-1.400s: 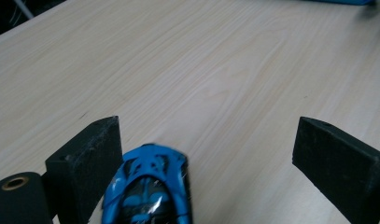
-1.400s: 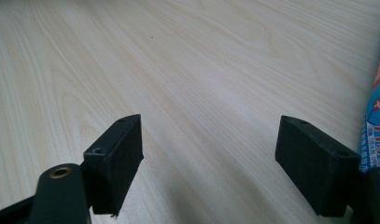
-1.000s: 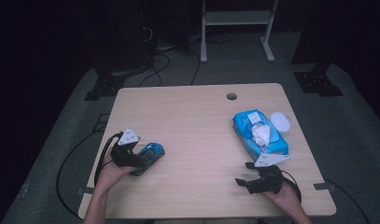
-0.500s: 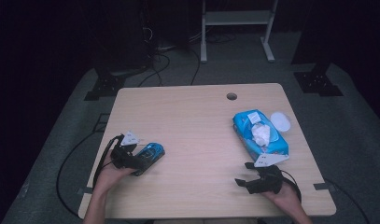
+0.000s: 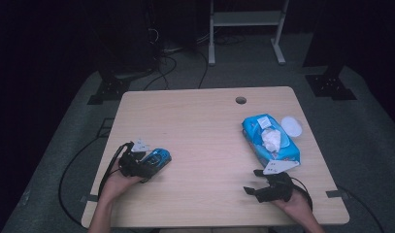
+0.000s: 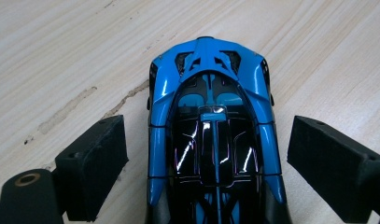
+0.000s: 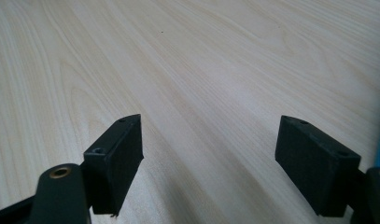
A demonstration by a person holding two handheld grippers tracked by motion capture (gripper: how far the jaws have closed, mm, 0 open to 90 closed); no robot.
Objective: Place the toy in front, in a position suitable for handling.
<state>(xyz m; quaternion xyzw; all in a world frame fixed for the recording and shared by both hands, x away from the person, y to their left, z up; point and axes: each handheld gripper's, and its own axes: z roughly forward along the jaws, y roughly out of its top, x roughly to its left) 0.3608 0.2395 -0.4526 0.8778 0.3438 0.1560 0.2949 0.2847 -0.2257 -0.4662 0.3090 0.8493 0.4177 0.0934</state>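
Left tongs [image 6: 204, 172] straddle the blue toy car [image 6: 211, 140] on the desk [image 5: 205, 126], jaws just closing yet gaps remain at both sides, while right tongs [image 7: 211, 163] rest wide open above bare wood.

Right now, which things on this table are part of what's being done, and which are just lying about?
In the job:
- left tool, open, straddling the car
- blue toy car between its pads, gaps on both sides

Lying about:
- blue wipes pack
- white round lid
- right tool, open over bare table
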